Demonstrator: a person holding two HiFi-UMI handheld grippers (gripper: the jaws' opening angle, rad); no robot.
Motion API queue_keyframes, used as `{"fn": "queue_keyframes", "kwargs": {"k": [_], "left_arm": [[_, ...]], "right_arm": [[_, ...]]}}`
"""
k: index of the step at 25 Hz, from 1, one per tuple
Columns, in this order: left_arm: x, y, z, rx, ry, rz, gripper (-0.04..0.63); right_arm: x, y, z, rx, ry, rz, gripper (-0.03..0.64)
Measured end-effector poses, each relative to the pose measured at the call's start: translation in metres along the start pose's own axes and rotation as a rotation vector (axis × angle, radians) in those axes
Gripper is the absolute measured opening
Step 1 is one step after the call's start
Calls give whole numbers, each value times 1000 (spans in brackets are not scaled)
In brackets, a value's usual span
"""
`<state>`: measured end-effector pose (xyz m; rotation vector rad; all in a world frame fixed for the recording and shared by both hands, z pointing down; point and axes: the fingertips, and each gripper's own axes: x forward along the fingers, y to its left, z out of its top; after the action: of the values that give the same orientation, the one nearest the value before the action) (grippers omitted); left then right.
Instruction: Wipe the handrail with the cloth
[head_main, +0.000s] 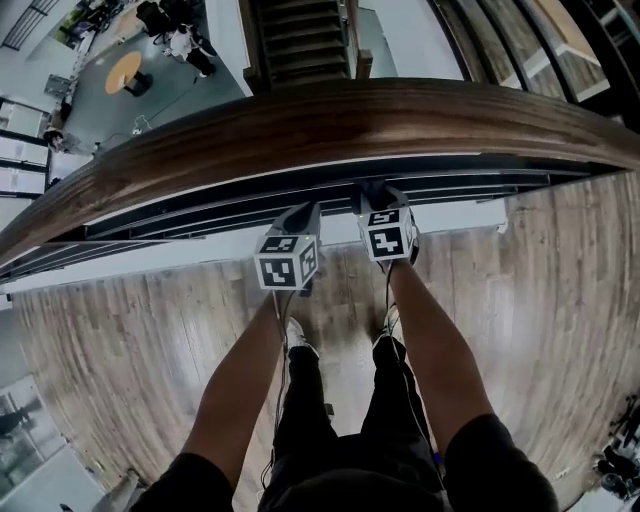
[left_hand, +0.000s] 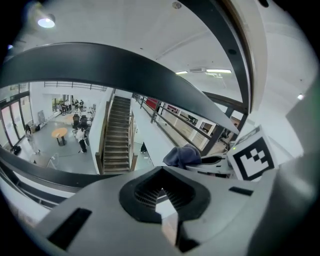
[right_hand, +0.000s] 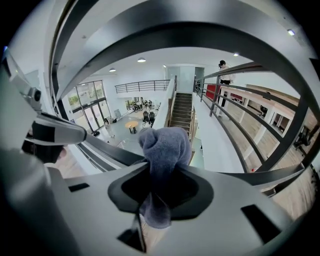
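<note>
Closest in my head view are two bare forearms (head_main: 245, 380) and black trousers (head_main: 340, 430), above a pale plank floor (head_main: 520, 300). Beyond them both tools reach forward and tuck under the broad, dark wooden handrail (head_main: 330, 115), which curves across the whole picture. I see the left claw (head_main: 303, 212) near the right claw (head_main: 376, 192), the two side by side and not touching.

Through the right gripper view I read the right claw (right_hand: 159, 192) as clamped on the grey-blue cloth (right_hand: 165, 147). A bunched end bulges out ahead of the jaws and a short tail hangs back behind them. That bunched end shows against the open hall beyond, while dark curved bands arc well above it. From the head view I cannot see the cloth at all; the rail covers it.

Through the left gripper view the left claw (left_hand: 162, 195) has its jaws together with nothing held between them. To its right I see the cloth (left_hand: 182, 156) poking from the right claw, near that claw's marker cube (left_hand: 252, 159). Far below, a staircase (left_hand: 117, 135) runs down to a lower hall.
</note>
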<state>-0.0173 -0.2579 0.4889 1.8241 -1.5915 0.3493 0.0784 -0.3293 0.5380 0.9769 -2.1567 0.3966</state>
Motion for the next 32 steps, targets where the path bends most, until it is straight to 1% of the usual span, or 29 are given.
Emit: {"fn": "queue_keyframes", "kwargs": {"k": [8, 10, 12, 14, 19, 25, 30, 32], "left_arm": [[53, -78, -2, 21, 32, -60, -2], [65, -97, -1, 29, 37, -77, -2], [78, -114, -1, 36, 40, -92, -2], [91, -131, 1, 40, 44, -104, -2], [121, -182, 1, 59, 63, -133, -2], [161, -246, 4, 82, 77, -162, -2], [177, -294, 26, 103, 76, -196, -2], [186, -316, 28, 109, 84, -212, -2]], "right_arm": [[-15, -82, -20, 57, -8, -33, 103], [-18, -102, -26, 90, -1, -35, 103], [-20, -126, -35, 150, 8, -40, 103], [-23, -153, -39, 194, 9, -54, 103], [-38, -229, -51, 201, 11, -109, 103], [-57, -329, -70, 285, -3, -164, 103], [-76, -389, -70, 318, 10, -195, 103], [-84, -412, -73, 323, 3, -210, 103]]}}
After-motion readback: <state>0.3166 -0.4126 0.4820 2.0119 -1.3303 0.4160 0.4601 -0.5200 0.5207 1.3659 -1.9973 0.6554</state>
